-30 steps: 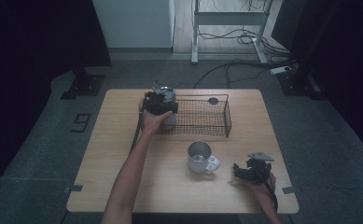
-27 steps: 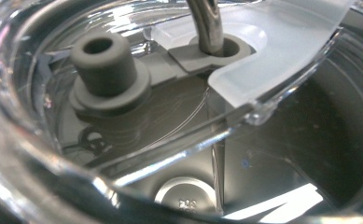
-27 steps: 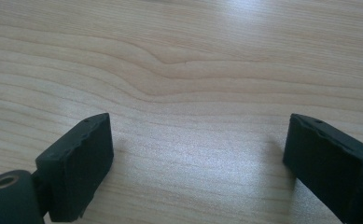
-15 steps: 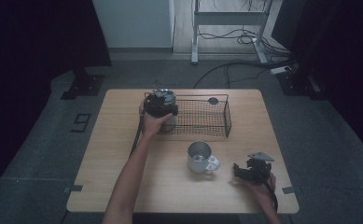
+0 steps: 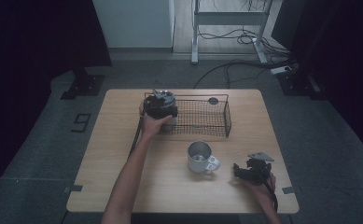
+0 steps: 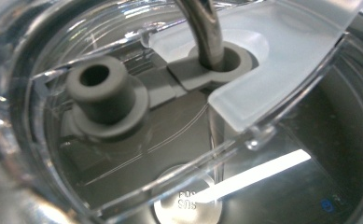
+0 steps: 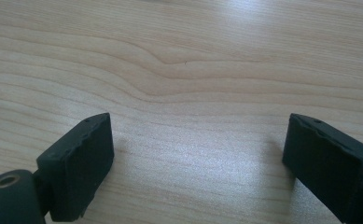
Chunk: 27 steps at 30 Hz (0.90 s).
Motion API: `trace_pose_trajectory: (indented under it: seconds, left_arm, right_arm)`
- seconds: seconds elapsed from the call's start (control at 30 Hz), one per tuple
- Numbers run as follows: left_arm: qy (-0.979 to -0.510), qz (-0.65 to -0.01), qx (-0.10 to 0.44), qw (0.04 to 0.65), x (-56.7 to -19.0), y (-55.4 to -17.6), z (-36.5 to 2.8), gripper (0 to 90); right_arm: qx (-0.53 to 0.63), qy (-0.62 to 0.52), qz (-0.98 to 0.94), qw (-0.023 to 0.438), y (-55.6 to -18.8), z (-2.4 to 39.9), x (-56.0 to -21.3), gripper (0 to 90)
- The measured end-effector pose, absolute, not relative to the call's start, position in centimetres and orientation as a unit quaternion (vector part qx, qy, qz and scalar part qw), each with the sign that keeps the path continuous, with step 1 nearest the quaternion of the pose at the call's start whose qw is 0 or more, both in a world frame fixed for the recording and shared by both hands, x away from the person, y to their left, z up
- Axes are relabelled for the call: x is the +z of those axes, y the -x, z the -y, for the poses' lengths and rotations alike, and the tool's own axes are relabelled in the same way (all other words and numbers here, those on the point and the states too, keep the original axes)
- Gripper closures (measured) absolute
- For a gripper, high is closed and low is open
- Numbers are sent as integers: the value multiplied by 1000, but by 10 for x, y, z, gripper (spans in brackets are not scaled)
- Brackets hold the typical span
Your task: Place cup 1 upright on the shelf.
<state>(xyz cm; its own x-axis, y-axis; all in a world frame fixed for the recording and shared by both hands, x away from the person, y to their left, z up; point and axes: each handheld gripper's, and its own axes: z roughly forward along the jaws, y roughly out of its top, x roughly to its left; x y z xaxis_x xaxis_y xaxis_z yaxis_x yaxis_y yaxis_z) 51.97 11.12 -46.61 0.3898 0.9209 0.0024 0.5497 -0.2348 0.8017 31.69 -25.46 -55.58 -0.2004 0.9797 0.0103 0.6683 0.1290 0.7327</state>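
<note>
Widening just now, left gripper (image 5: 159, 108) fingers sit at lidded cup (image 6: 123, 140); hold unclear.

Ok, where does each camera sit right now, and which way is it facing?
High view: fixed above the person's side, facing forward and down on the table, wire basket and mug; both forearms, left tool and right tool show.
Left gripper view: rides the left tool, looking close onto a clear lid with a metal straw.
Right gripper view: rides the right tool, facing bare tabletop; its black jaws stand apart.
Shared: the high and left gripper views share the lidded cup; the high and right gripper views share the tabletop.
</note>
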Motion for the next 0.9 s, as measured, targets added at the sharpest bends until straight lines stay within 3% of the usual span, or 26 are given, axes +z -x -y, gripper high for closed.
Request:
trace_pose_trajectory:
  seconds: [0.9]
  left_arm:
    - [-741,-471,261,401,-439,-489,-130,5]
  right_arm:
    - [312,-581,-709,249,-317,255,-556,83]
